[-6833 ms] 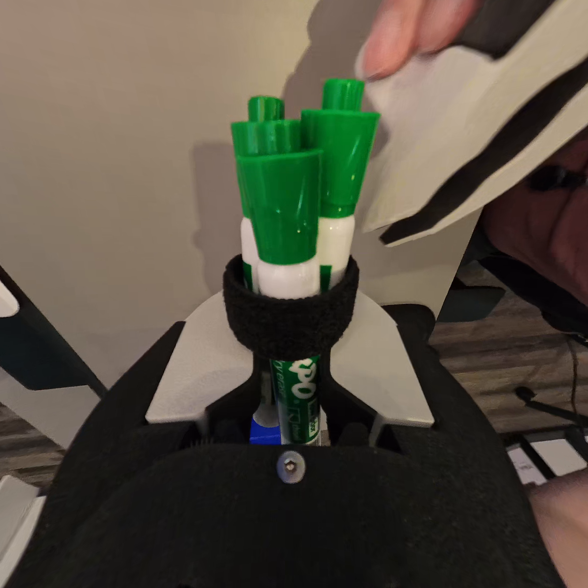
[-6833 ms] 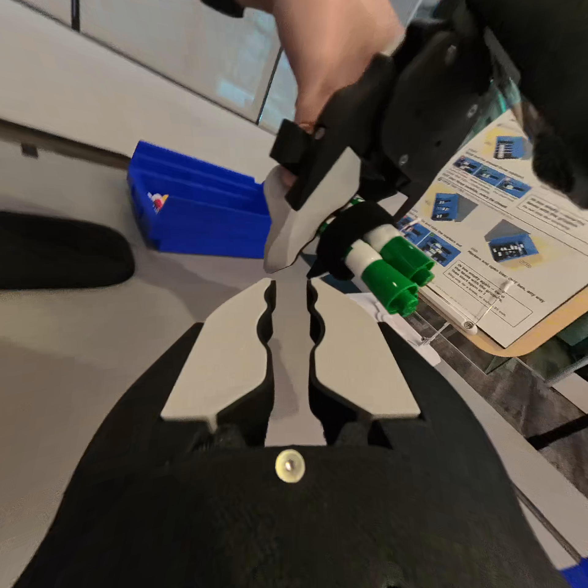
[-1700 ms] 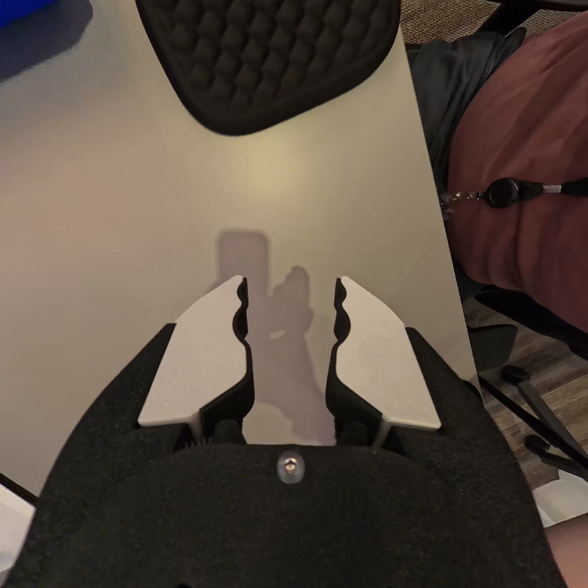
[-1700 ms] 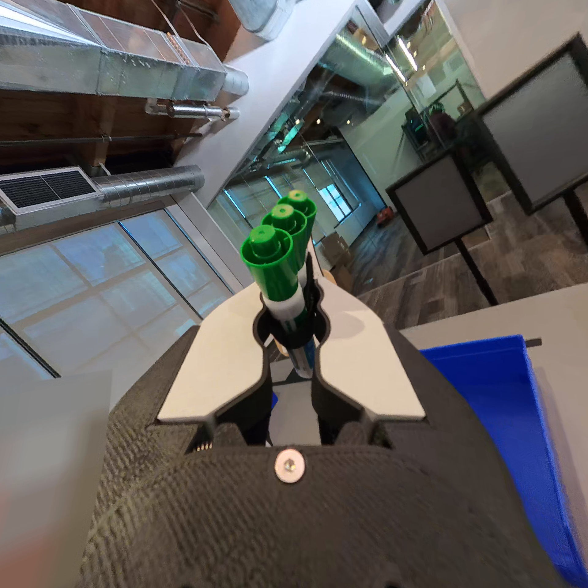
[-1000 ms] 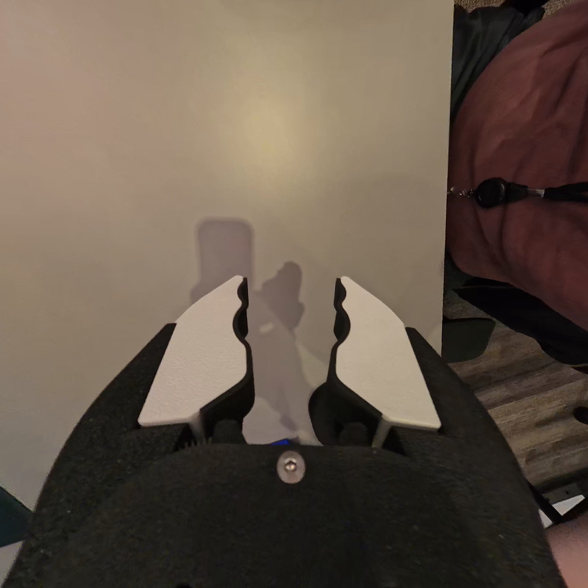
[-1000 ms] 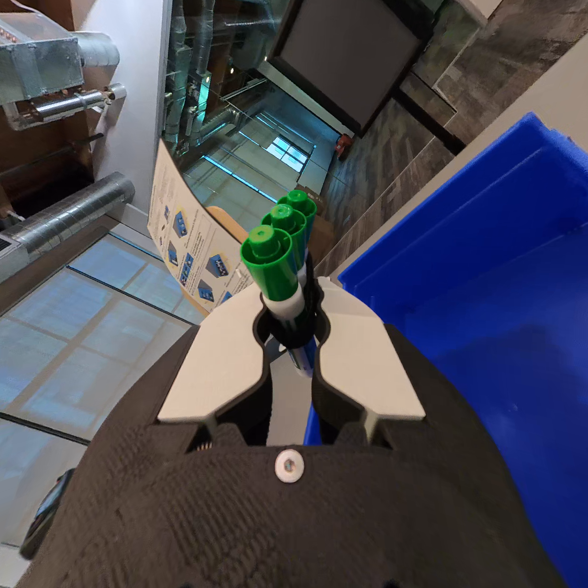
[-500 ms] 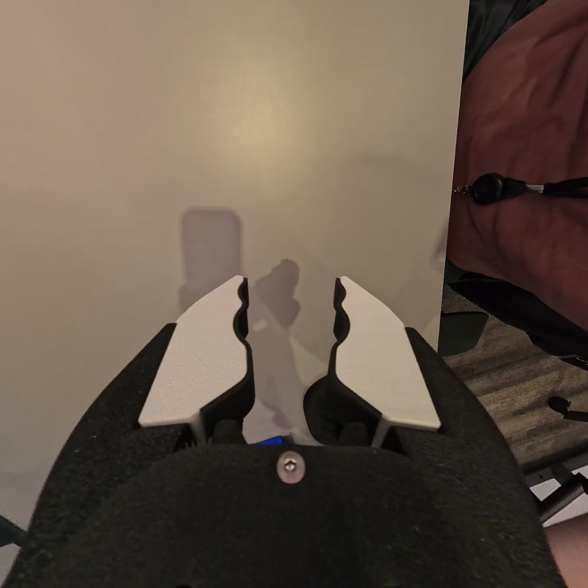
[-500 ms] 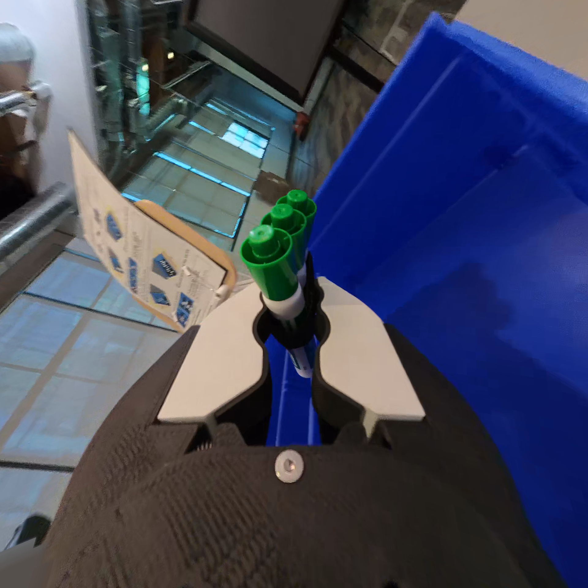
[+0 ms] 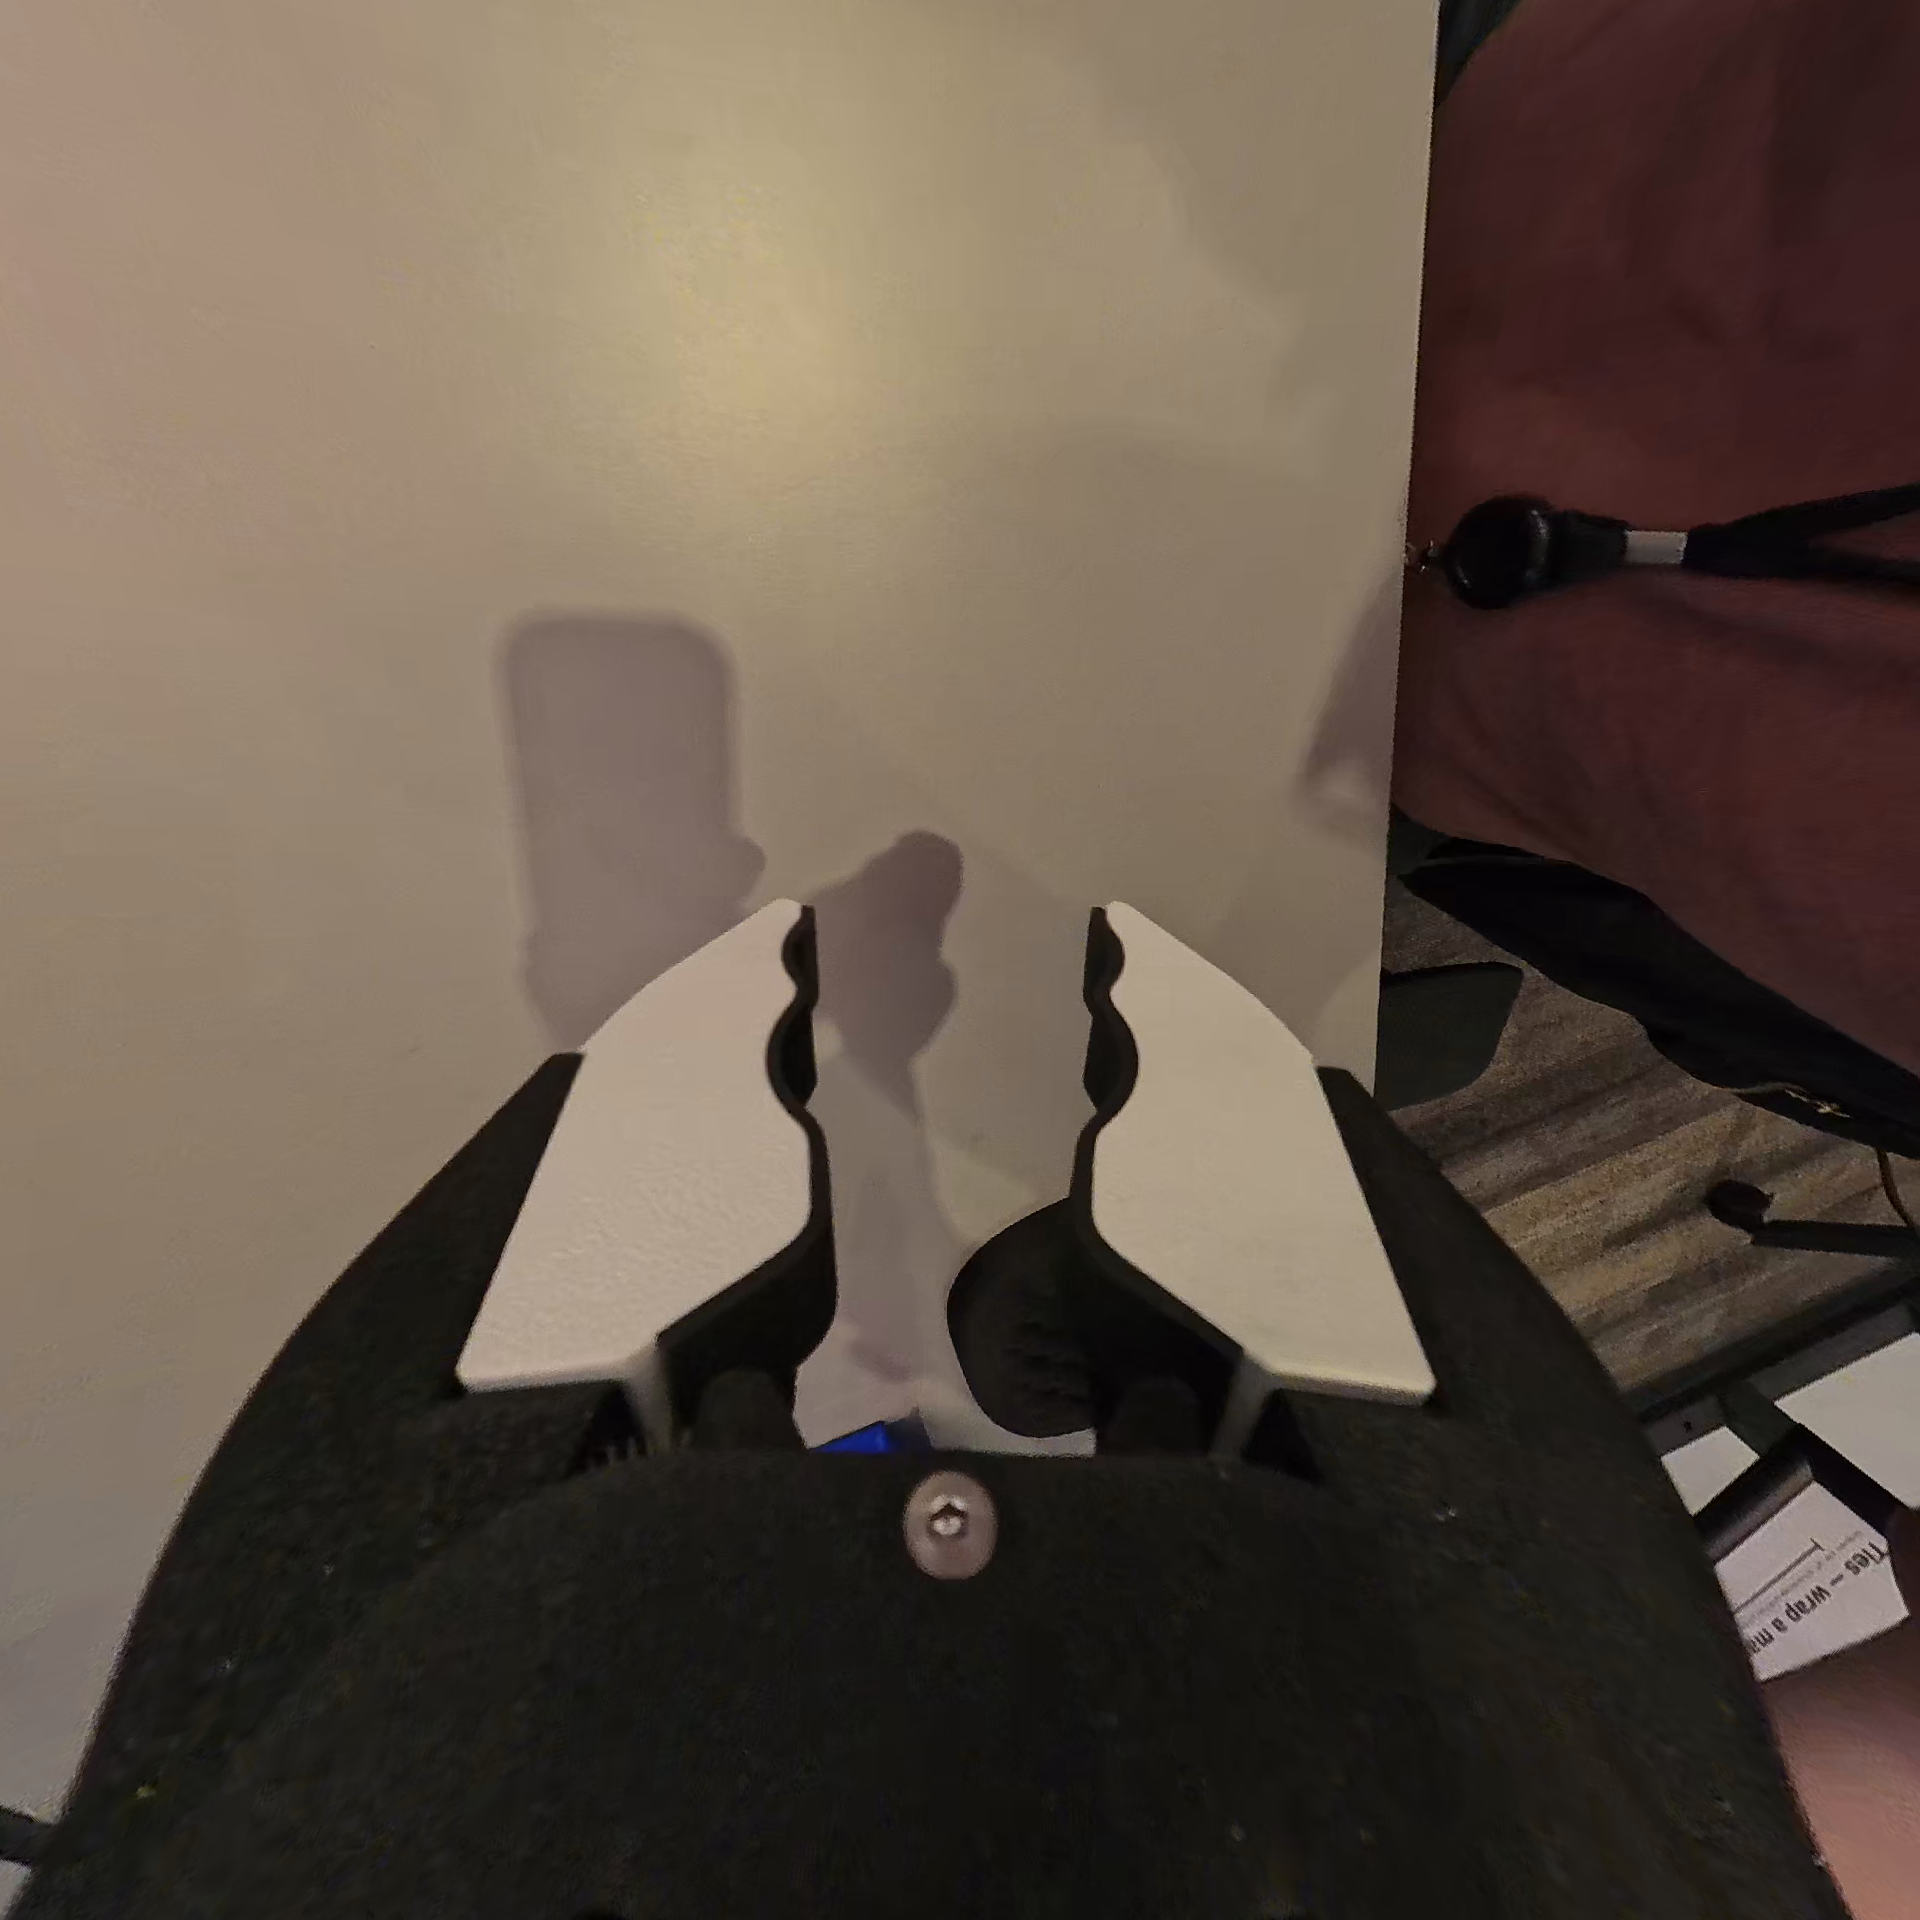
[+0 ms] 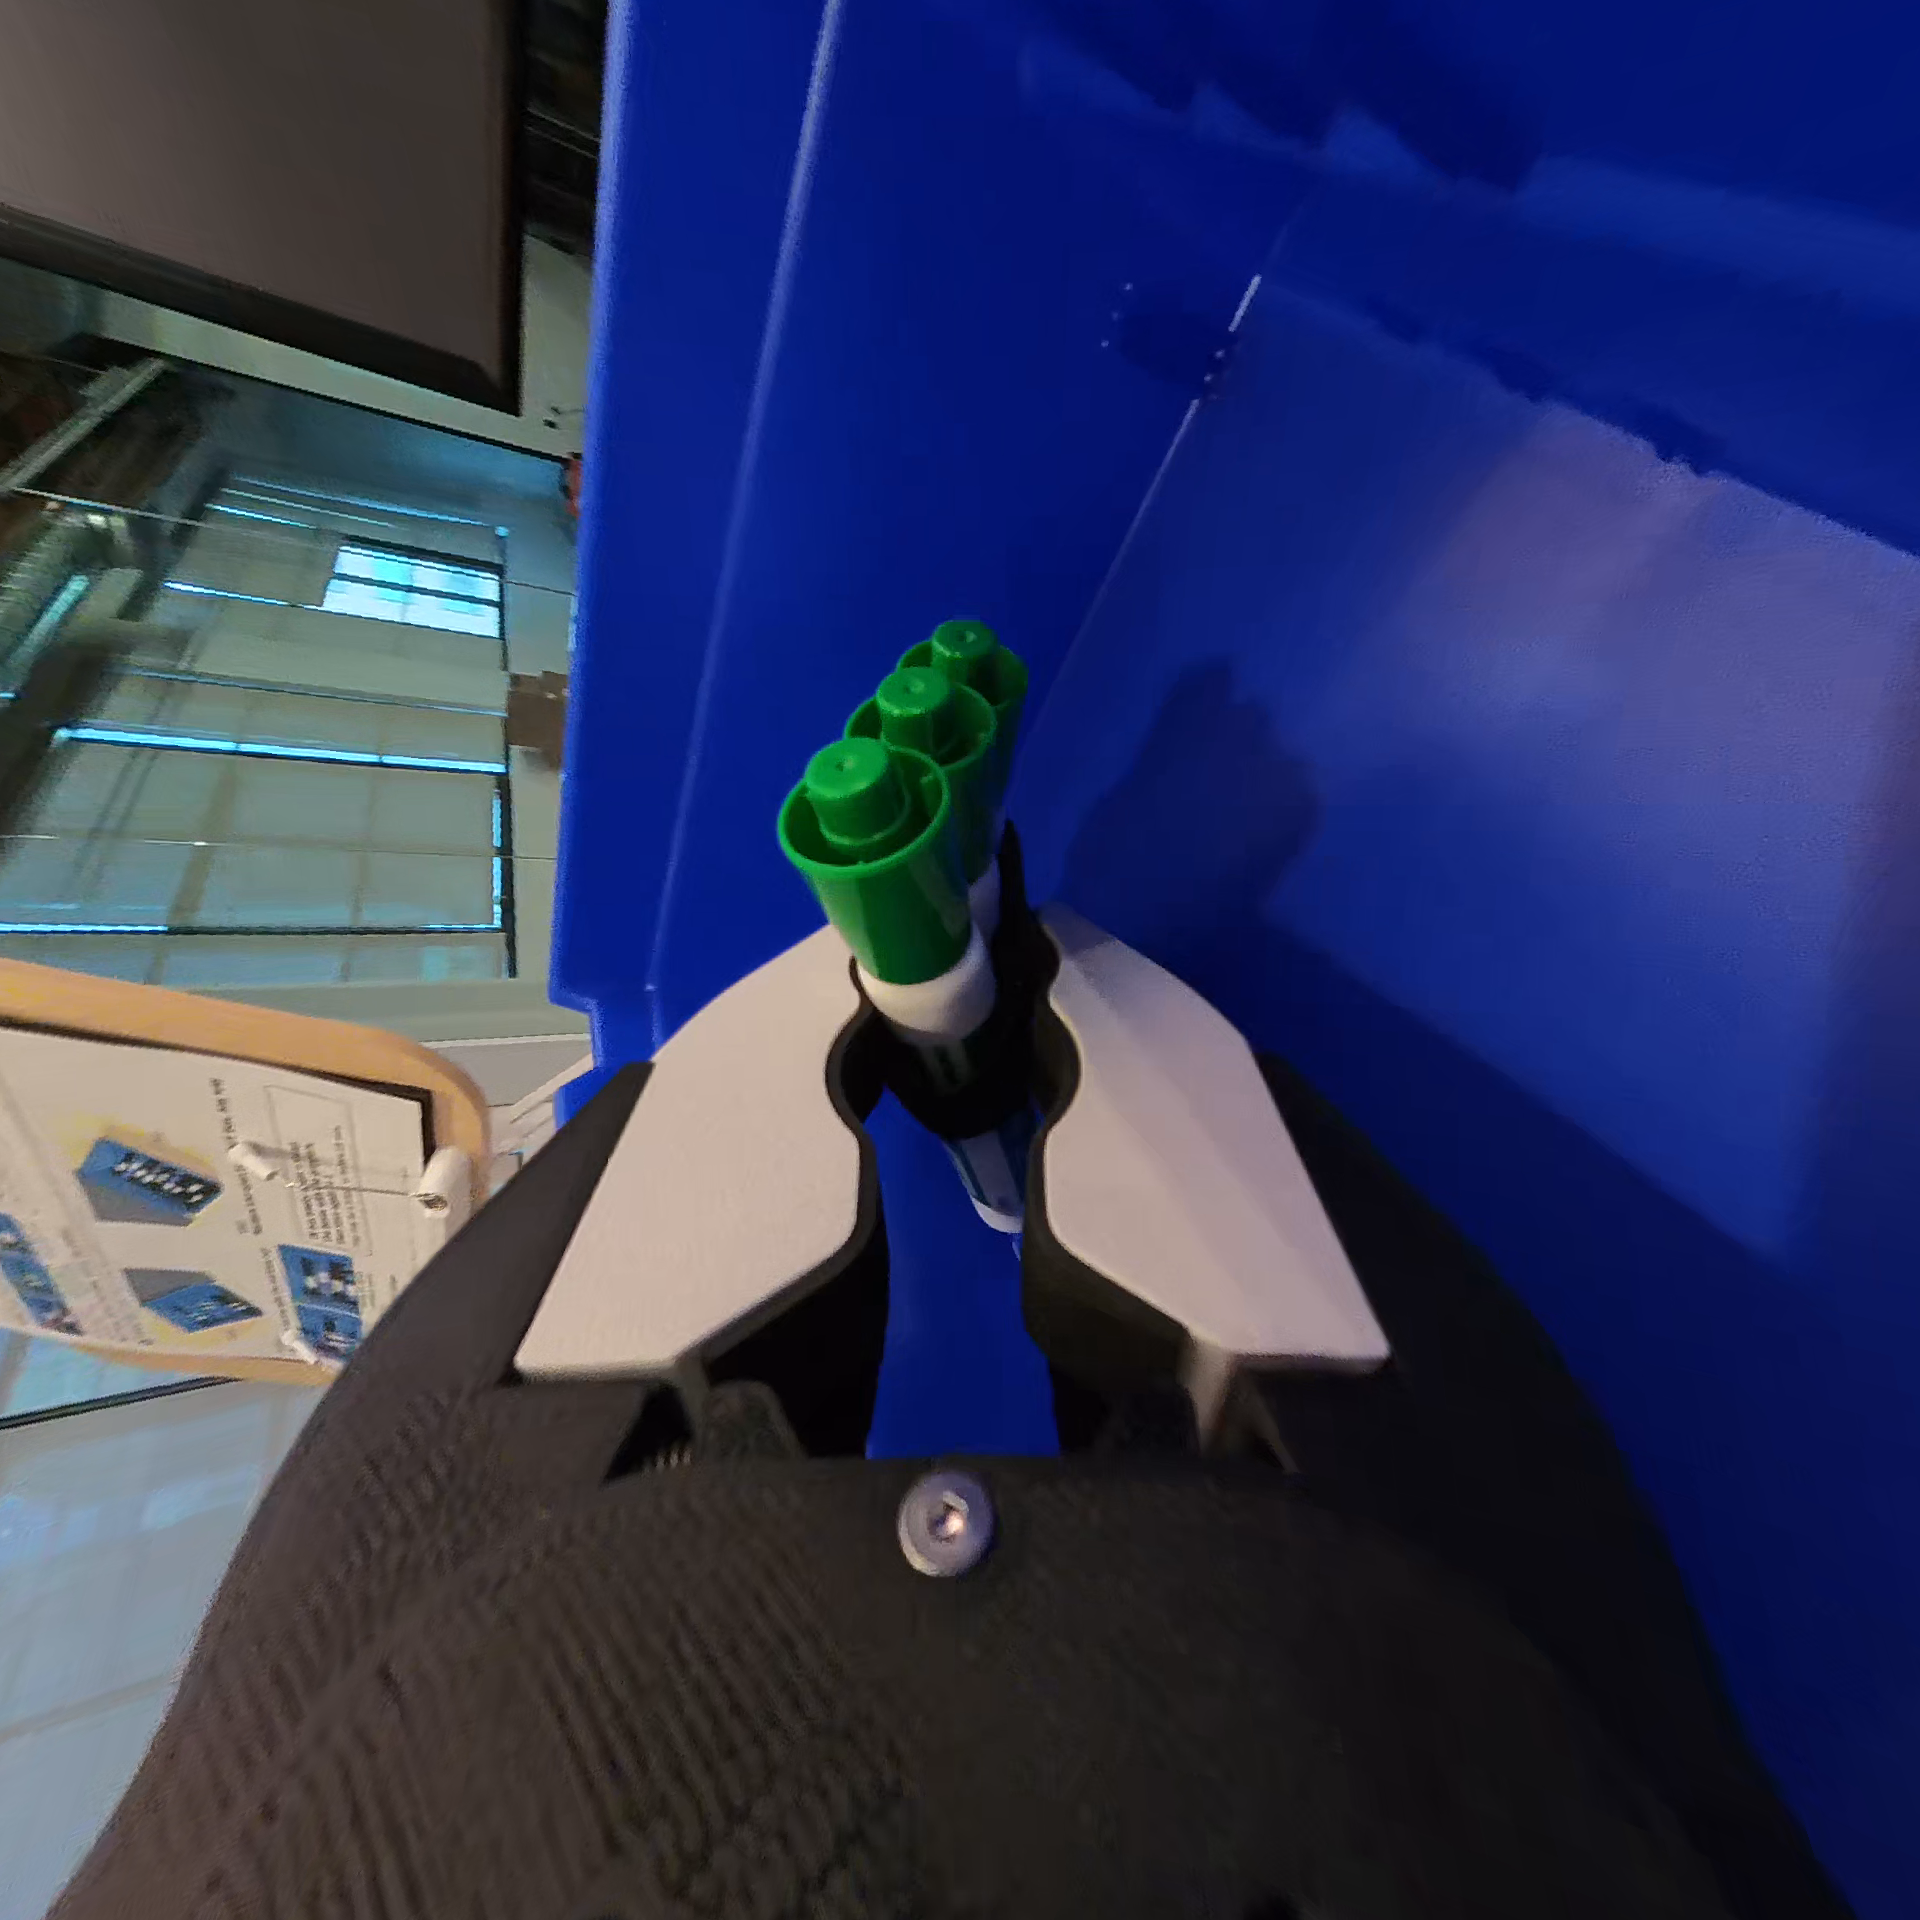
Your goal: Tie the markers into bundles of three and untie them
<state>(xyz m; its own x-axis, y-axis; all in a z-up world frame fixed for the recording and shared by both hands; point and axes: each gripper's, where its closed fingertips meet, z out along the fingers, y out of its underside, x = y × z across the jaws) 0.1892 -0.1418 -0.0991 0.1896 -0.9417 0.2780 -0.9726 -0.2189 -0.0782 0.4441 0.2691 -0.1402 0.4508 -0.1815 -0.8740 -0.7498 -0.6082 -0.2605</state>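
right claw [image 10: 951, 997]: clamped on the marker bundle [image 10: 914, 831], gripping it at the black strap [image 10: 1013, 1029] wound round the three barrels.
marker bundle: three green-capped markers, caps pointing forward past the fingertips, tail ends running back between the jaws.
blue bin [image 10: 1455, 520]: fills the view ahead and to the right of the right claw; the bundle's caps sit in front of its inner wall, contact cannot be told.
instruction sheet [image 10: 187, 1174]: on a wooden board, off to the left of the right claw.
left claw [image 9: 945, 925]: jaws apart, nothing between the fingertips.
table [image 9: 727, 416]: pale surface ahead of the left claw, shadowed near the tips.
person [image 9: 1683, 364]: dark red clothing to the right of the left claw, past the table edge.
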